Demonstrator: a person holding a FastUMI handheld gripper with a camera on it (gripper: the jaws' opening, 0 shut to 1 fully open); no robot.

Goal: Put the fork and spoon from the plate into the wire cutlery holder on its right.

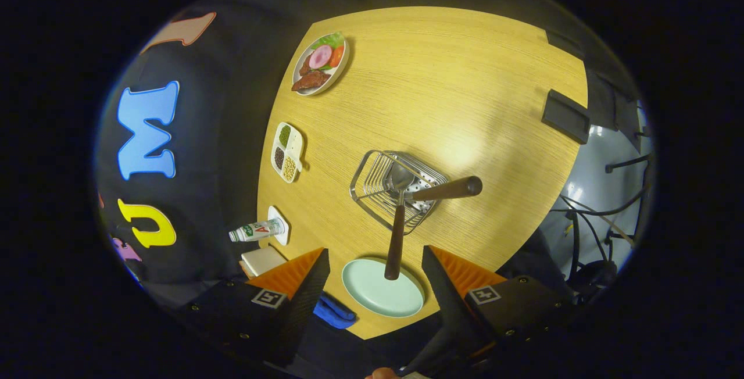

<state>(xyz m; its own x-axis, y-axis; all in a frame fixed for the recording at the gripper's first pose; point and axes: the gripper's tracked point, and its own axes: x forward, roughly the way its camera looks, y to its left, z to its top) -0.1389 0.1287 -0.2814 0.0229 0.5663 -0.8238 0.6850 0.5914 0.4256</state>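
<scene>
I look down from high above a yellow wooden table. The wire cutlery holder stands at its middle. A spoon leans in the holder, its bowl inside and its brown wooden handle reaching out over the plate. A second wooden-handled utensil, likely the fork, also rests in the holder; its head is hidden among the wires and its handle points the other way. The pale green plate lies bare between my fingers. My gripper is open, well above everything, holding nothing.
Along the table's far side stand a plate of toy food, a divided dish of beans, a small bottle and a white box. A blue cloth lies beside the green plate. Black blocks sit on the opposite edge, cables beyond.
</scene>
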